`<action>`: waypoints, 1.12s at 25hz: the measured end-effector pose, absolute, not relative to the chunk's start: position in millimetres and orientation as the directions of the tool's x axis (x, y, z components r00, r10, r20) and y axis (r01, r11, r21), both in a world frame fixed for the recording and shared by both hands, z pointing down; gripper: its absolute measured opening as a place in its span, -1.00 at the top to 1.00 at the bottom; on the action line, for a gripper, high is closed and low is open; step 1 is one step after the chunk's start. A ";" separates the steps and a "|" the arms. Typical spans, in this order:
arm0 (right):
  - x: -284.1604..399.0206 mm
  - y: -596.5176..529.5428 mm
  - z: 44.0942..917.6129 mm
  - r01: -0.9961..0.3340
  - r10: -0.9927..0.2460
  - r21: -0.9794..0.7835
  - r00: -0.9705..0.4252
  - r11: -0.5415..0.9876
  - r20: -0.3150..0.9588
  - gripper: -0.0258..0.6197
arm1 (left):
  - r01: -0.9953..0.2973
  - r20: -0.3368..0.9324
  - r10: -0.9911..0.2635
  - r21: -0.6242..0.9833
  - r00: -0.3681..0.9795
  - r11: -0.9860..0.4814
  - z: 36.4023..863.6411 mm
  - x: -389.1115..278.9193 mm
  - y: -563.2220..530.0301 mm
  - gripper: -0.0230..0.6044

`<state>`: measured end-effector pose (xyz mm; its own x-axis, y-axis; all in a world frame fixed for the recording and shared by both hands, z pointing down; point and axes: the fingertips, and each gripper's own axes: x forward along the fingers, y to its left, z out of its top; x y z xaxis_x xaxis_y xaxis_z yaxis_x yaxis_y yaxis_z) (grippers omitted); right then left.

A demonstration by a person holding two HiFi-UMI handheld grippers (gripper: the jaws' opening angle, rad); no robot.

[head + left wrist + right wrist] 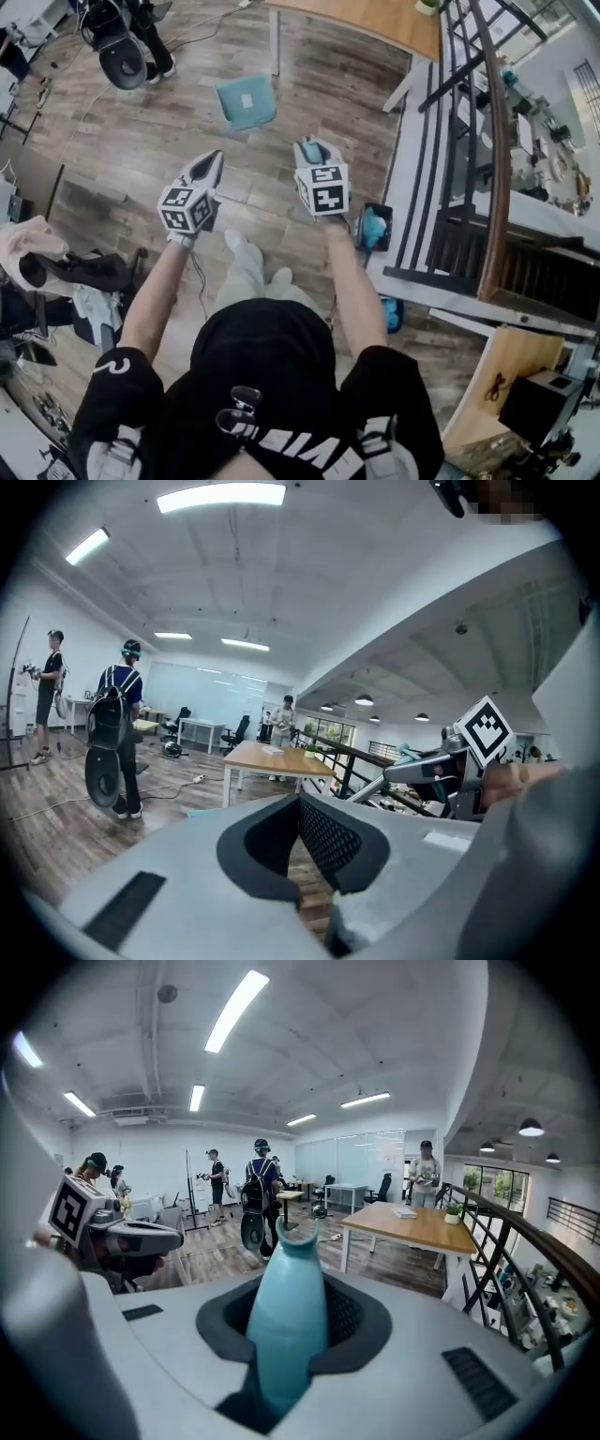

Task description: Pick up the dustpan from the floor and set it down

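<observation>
The right gripper [312,146] [291,1309] is clamped on a teal handle [316,150] [285,1321]. In the right gripper view the handle stands upright between the dark pads, and its notched end pokes out past the jaws. The rest of the handle runs down under the gripper and out of sight.

The left gripper [214,159] [302,841] has its jaws apart, and nothing sits between them. Only the wood floor [141,141] shows through the gap.

The dustpan [246,101] is a teal pan with a pale patch on its middle. In the head view it lies on the floor ahead of the person. It sits beyond both gripper tips, roughly between their lines and a little nearer the left one, and it touches neither. I cannot tell whether the clamped handle joins this pan, because no link between them shows.

Both grippers are held out in front of the body at about the same height, side by side but apart. A wooden surface [375,21] [417,1227] on white legs stands beyond the dustpan. A dark railing [495,159] runs along the person's right. Other people [255,1194] stand farther off in the room.
</observation>
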<state>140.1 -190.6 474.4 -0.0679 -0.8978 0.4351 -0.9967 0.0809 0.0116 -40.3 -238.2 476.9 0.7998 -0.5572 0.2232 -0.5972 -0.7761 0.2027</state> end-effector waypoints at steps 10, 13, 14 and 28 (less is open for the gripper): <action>211.2 -105.7 489.8 -0.998 -0.883 0.025 0.066 -0.062 0.464 0.68 | -0.458 0.232 -0.412 0.203 0.881 -0.865 480.7 49.2 -191.7 0.93; 226.3 -81.4 506.2 -0.994 -0.859 0.025 0.103 -0.104 0.501 0.68 | -0.415 0.241 -0.363 0.220 0.900 -0.883 492.5 71.6 -178.9 0.93; 231.4 -74.0 512.0 -0.993 -0.852 0.026 0.115 -0.119 0.511 0.68 | -0.402 0.245 -0.348 0.223 0.905 -0.888 496.2 78.2 -174.4 0.93; 273.8 13.7 630.6 -0.964 -0.719 -0.018 0.187 -0.267 0.670 0.67 | -0.275 0.347 -0.182 0.241 0.920 -0.931 569.2 135.1 -114.2 0.93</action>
<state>273.8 13.7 630.6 0.1865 -0.7185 0.6700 -0.9635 -0.2670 -0.0181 135.1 -114.2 569.2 0.9201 -0.1824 0.3466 -0.2754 -0.9305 0.2415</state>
